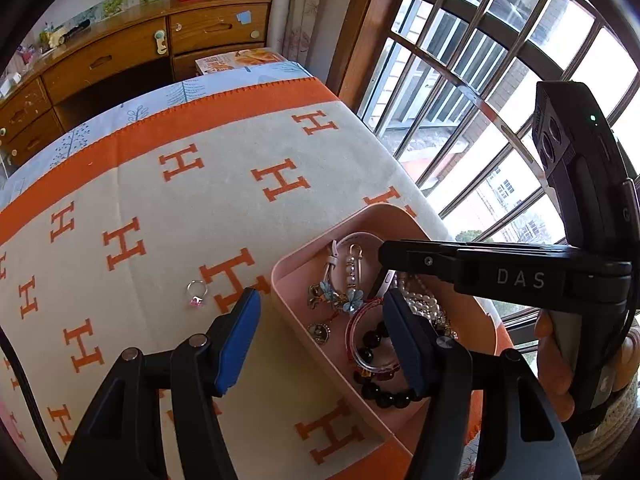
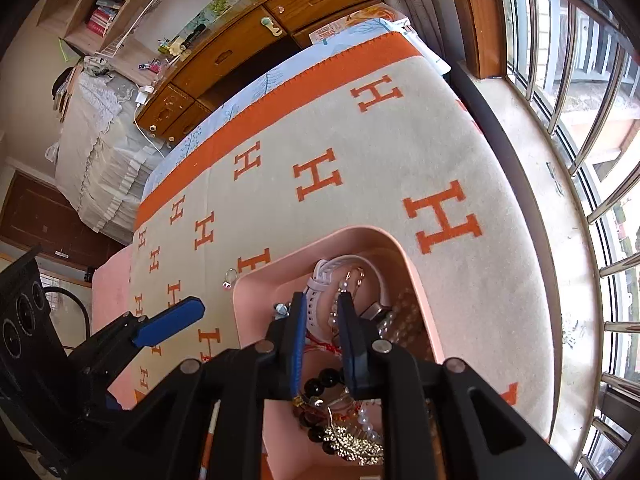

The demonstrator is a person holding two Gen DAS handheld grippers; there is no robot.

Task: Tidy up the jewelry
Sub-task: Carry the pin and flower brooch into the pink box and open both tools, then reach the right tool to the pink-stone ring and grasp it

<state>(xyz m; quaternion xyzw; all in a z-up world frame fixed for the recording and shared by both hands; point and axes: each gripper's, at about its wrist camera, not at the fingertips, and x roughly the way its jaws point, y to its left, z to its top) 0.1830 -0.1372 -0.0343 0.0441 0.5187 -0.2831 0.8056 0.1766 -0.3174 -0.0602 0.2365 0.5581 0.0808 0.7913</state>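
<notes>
A pink tray (image 1: 400,216) sits on the H-patterned blanket near the window and holds a white watch (image 1: 352,240), a pearl pin, blue flower pieces (image 1: 352,300), bead bracelets (image 1: 376,364) and pearls. A small ring with a pink stone (image 1: 197,293) lies on the blanket left of the tray. My left gripper (image 1: 320,312) is open and straddles the tray's left wall. My right gripper (image 2: 322,308) hangs inside the tray (image 2: 412,264) over the jewelry, its jaws a narrow gap apart with nothing between them. The ring (image 2: 229,279) shows just outside the tray's corner.
The orange and cream blanket (image 1: 224,208) covers the table. A barred window (image 1: 500,60) runs along the right. A wooden dresser (image 1: 120,56) stands behind the table. A bed with grey cover (image 2: 96,152) is at the far left.
</notes>
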